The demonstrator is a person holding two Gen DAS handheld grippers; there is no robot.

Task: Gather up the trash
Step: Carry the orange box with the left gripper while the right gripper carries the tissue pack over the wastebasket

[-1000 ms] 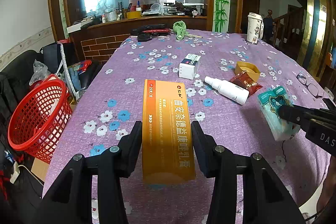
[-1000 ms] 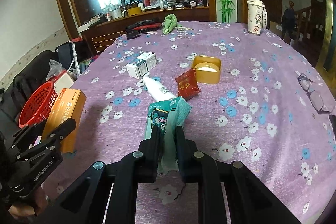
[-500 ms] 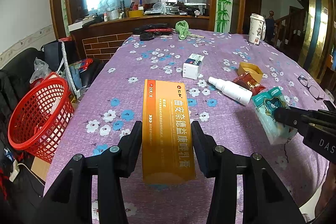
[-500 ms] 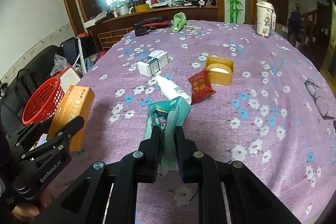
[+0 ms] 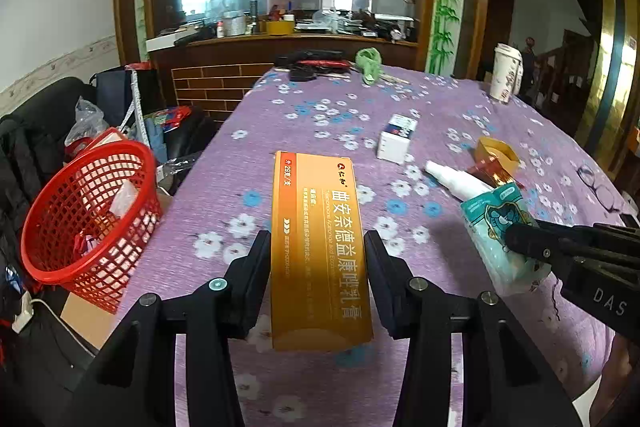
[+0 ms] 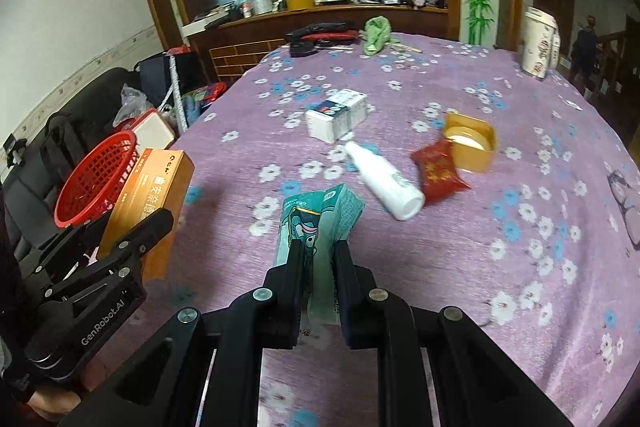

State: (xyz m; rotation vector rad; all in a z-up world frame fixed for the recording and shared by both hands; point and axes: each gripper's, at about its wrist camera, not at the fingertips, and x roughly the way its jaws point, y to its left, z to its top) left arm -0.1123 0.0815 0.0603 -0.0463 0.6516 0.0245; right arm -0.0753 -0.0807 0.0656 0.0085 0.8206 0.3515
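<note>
The left gripper (image 5: 318, 267) has its 2 black fingers clamped on the sides of a long orange box (image 5: 318, 247) printed with Chinese characters, holding it lengthwise above the near part of the table (image 5: 320, 107), which is covered in a purple cloth with white and blue flowers. From the right wrist view the same orange box (image 6: 154, 195) sits out at the left, with the red mesh basket (image 6: 94, 183) just behind it. That red mesh basket (image 5: 86, 215) stands off the table's left edge, lower than the tabletop, with a few scraps inside.

The right gripper (image 6: 318, 259) is closed on a teal tissue packet (image 6: 316, 223), its jaws pinching the soft wrapper near its lower half; the packet is lifted clear of the cloth. In the left wrist view the teal tissue packet (image 5: 500, 227) shows at the right, gripped by the other tool's black fingers.

Left on the table: a white spray bottle (image 6: 386, 181) lying on its side, a red snack packet (image 6: 438, 173) touching a gold square tub (image 6: 470, 143), a small white box (image 6: 338, 115), and a tall patterned cup (image 6: 538, 43) near the far right edge.
</note>
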